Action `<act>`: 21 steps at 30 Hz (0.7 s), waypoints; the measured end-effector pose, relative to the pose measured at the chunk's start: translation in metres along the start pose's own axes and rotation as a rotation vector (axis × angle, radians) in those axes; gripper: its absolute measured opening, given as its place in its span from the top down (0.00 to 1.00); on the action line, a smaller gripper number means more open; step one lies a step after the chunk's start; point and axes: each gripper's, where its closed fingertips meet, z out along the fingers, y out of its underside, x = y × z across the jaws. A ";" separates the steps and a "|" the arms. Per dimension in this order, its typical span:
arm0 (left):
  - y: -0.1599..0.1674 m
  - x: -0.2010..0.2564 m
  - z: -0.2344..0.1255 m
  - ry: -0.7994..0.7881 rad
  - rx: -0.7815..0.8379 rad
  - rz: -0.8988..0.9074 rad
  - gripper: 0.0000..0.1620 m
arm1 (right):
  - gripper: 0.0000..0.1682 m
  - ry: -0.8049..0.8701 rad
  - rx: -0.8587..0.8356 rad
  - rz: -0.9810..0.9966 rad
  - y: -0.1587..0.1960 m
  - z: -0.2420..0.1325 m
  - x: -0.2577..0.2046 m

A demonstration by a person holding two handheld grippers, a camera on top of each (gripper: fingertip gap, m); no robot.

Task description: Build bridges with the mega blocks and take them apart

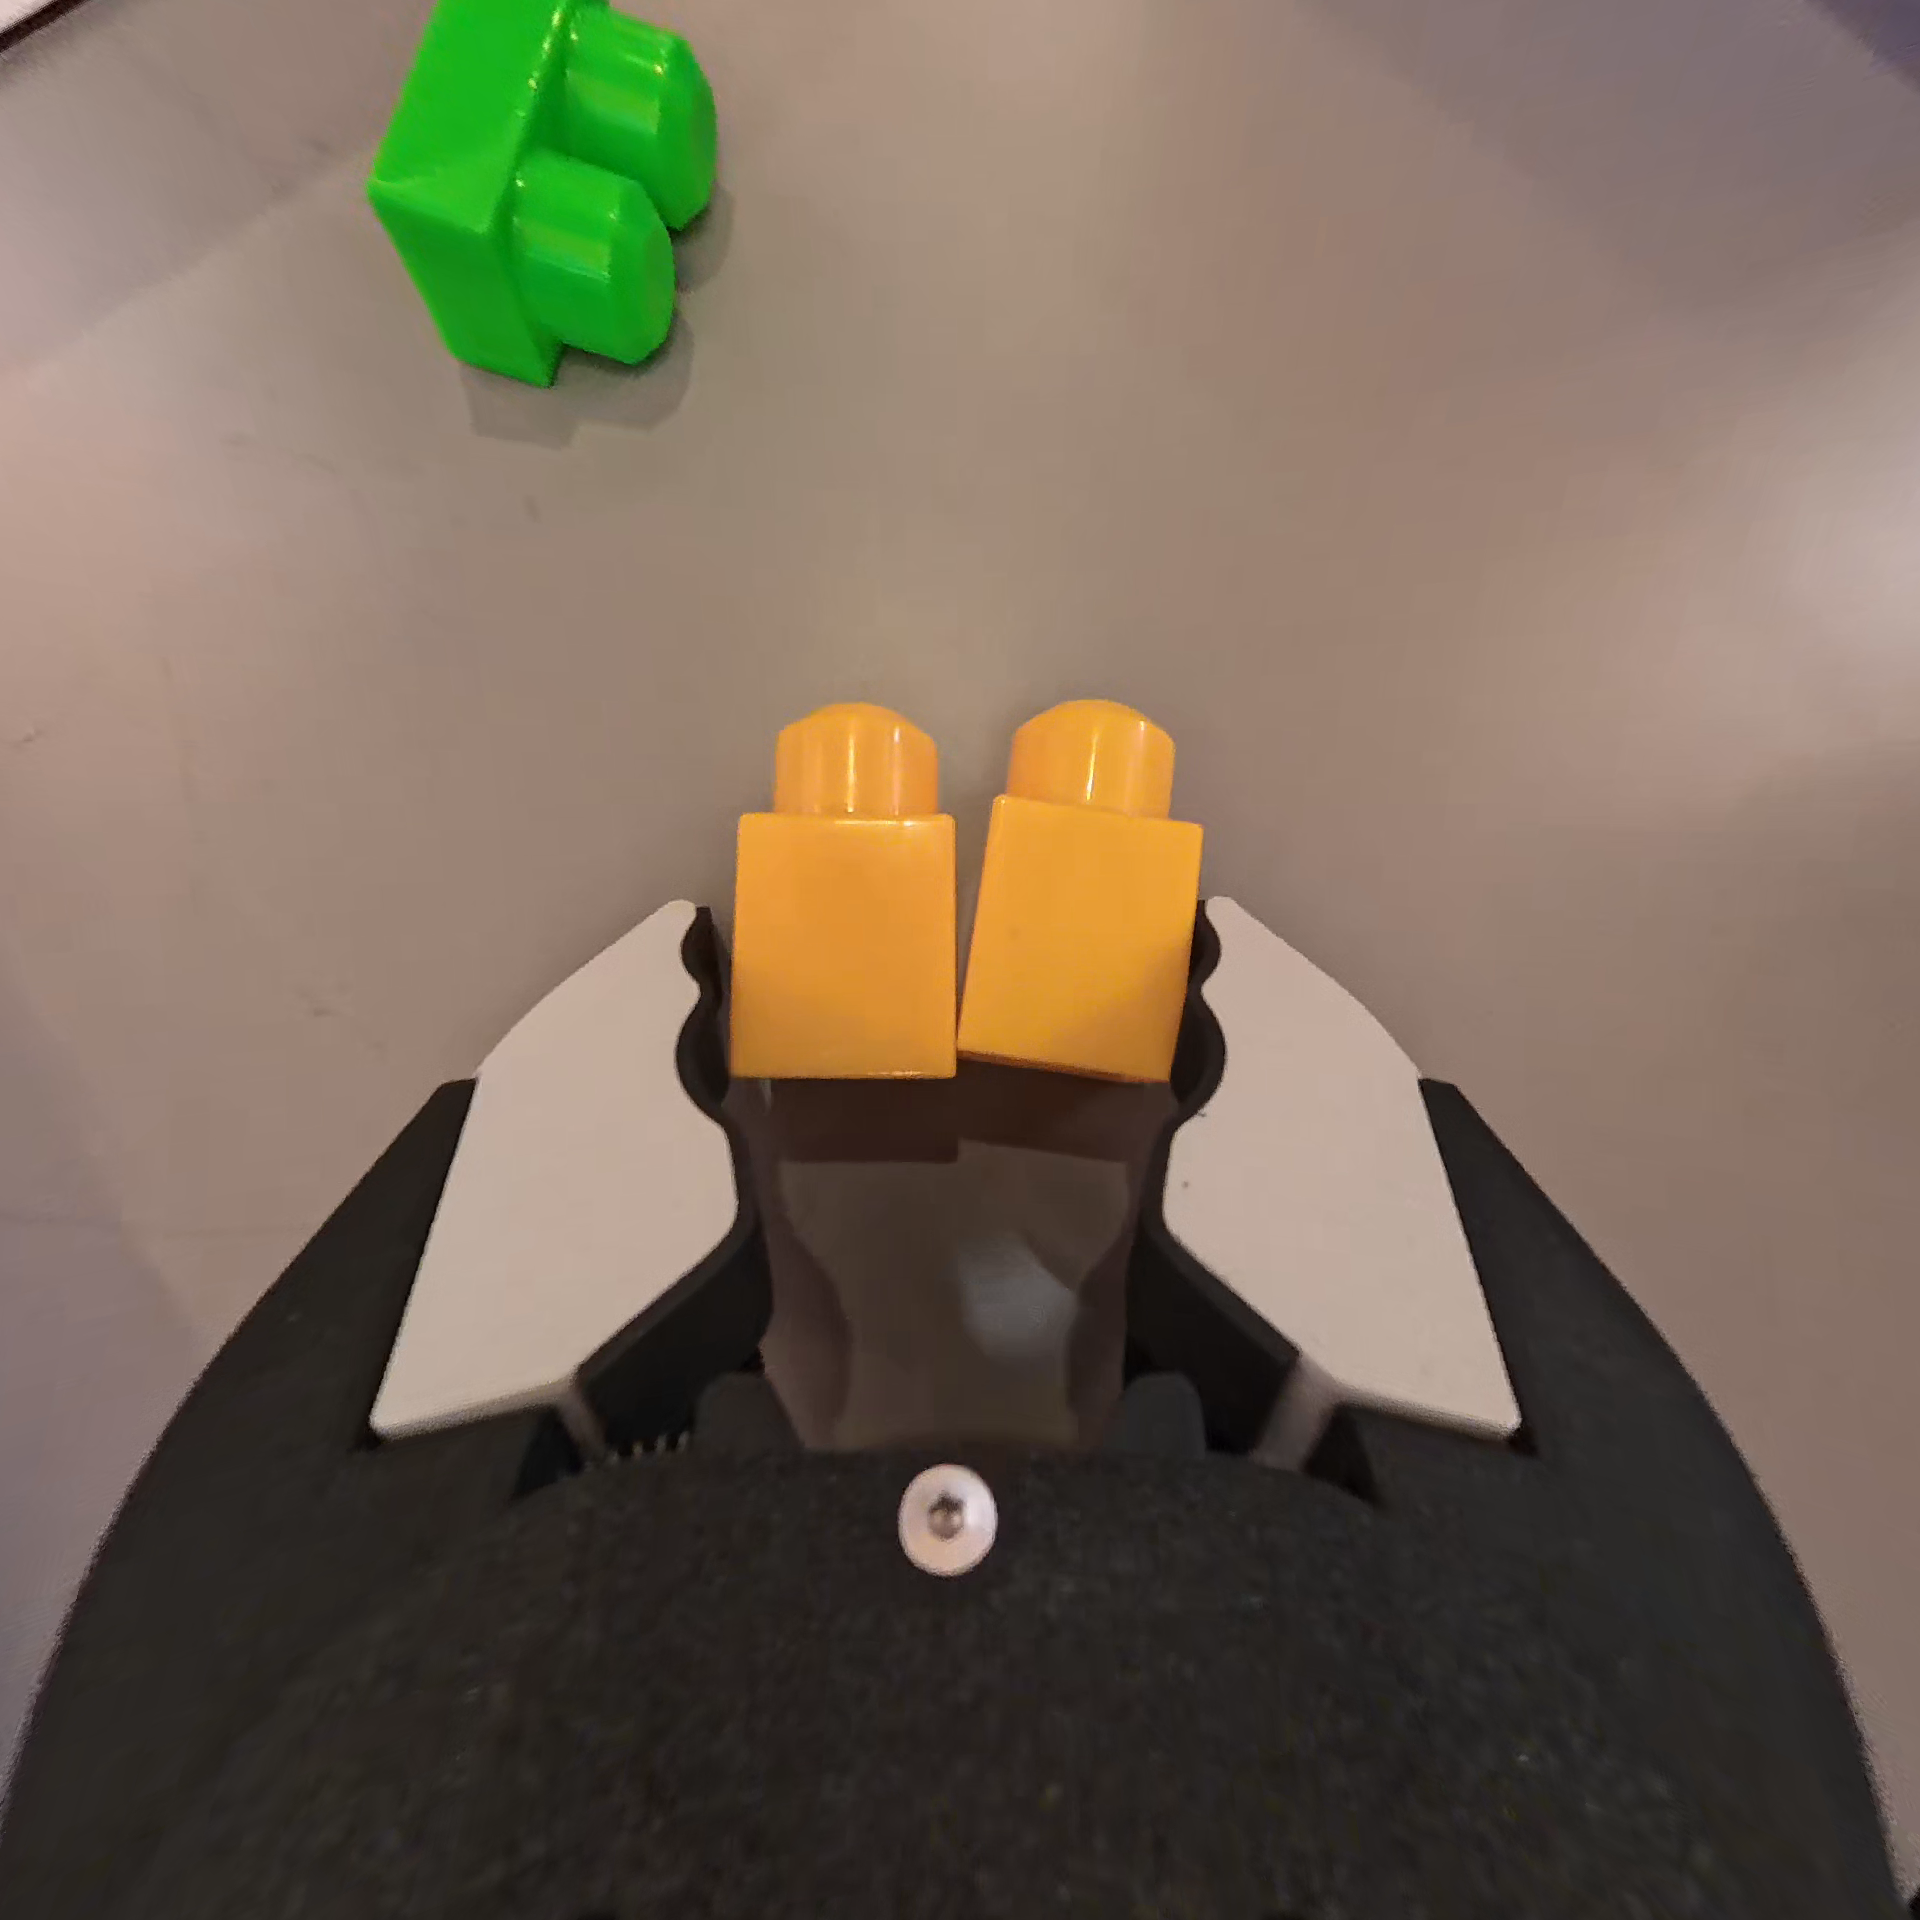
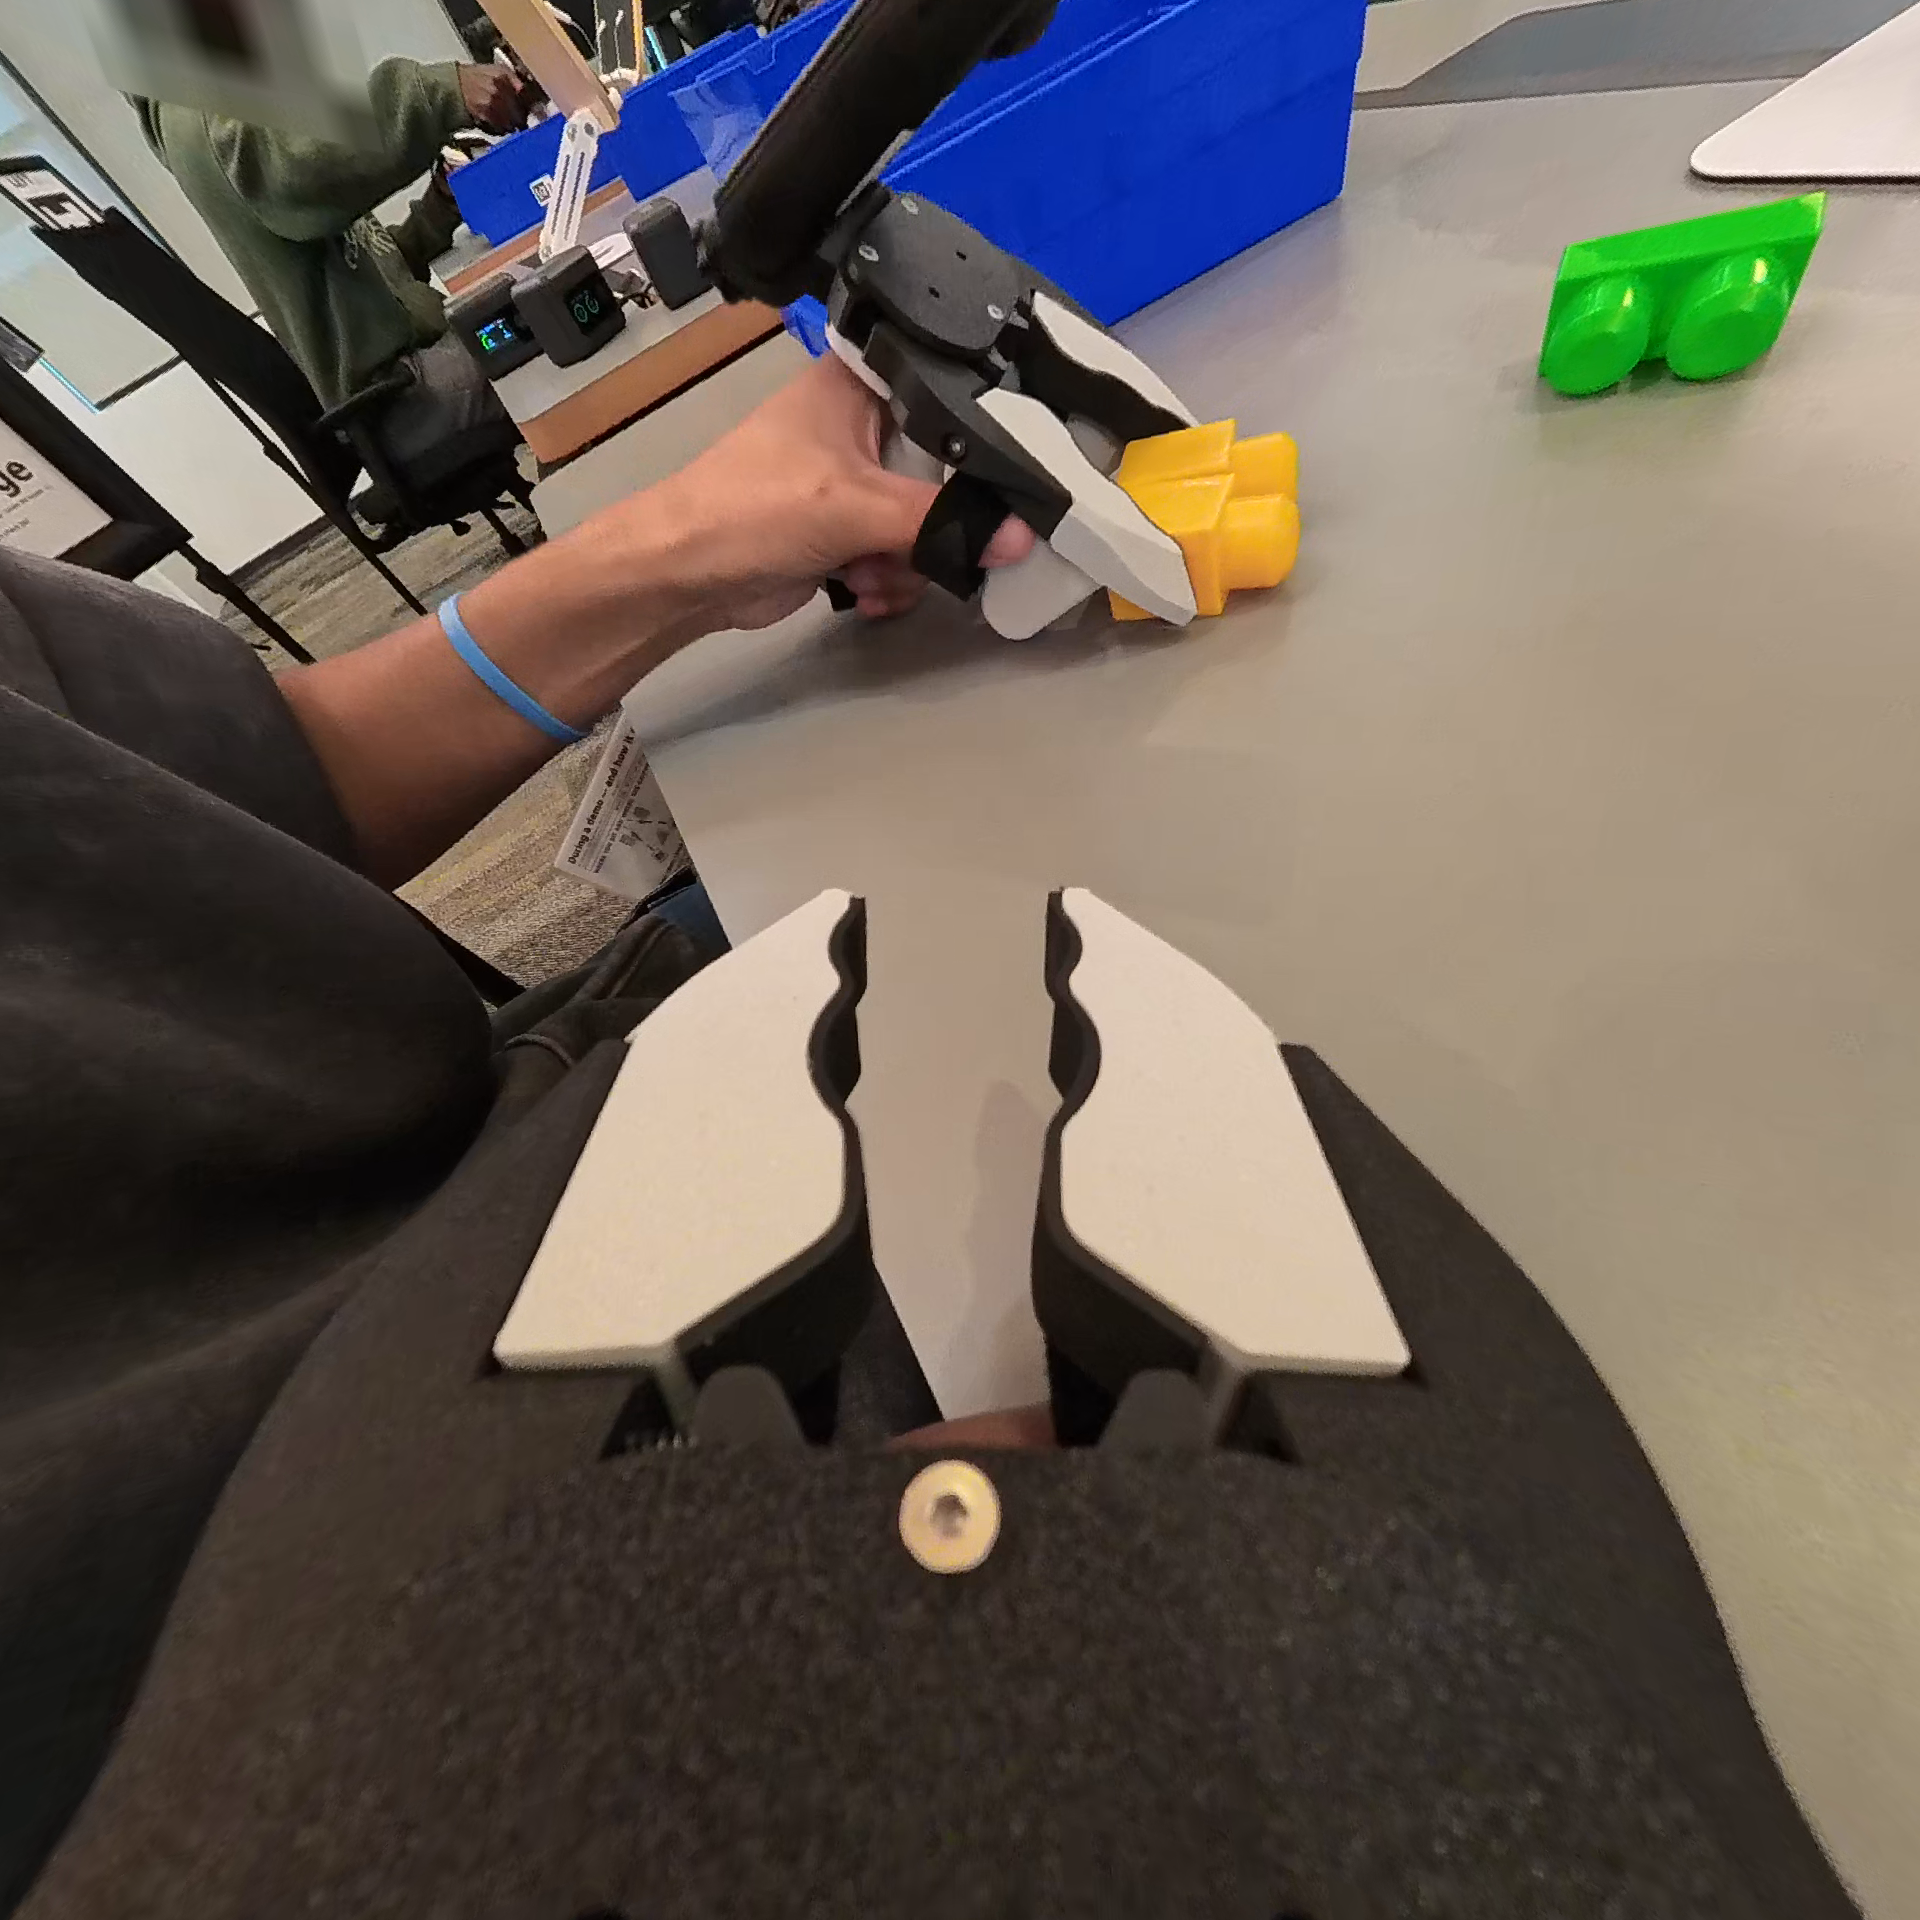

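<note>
The left gripper is clamped on two orange single-stud blocks, which sit side by side between its fingers with studs pointing forward, away from the gripper. The right-hand block is tilted slightly against its neighbour. The rear ends of both blocks are in shadow, and their undersides are hidden. In the right wrist view the same gripper appears farther off, ahead and to the left, low over the grey bench; whether the blocks touch the bench there cannot be told. The person's left hand grips the handle, partly covered by the gripper body.

The right gripper is empty, its fingers apart with a gap between them, above the near bench edge.

Count: two orange blocks, one green two-stud block. The green block lies on its side on the bench, ahead and left of the left gripper, ahead and far right of the right gripper; its hollow underside is not visible.

Blue bins stand beyond the left gripper, cut off at the frame top; their contents are hidden. A white object at the upper right is cut off and unidentifiable.
</note>
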 end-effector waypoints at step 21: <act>-0.004 0.009 -0.007 0.125 -0.025 0.124 0.52 | 0.81 -0.006 -0.003 0.005 0.001 0.000 0.000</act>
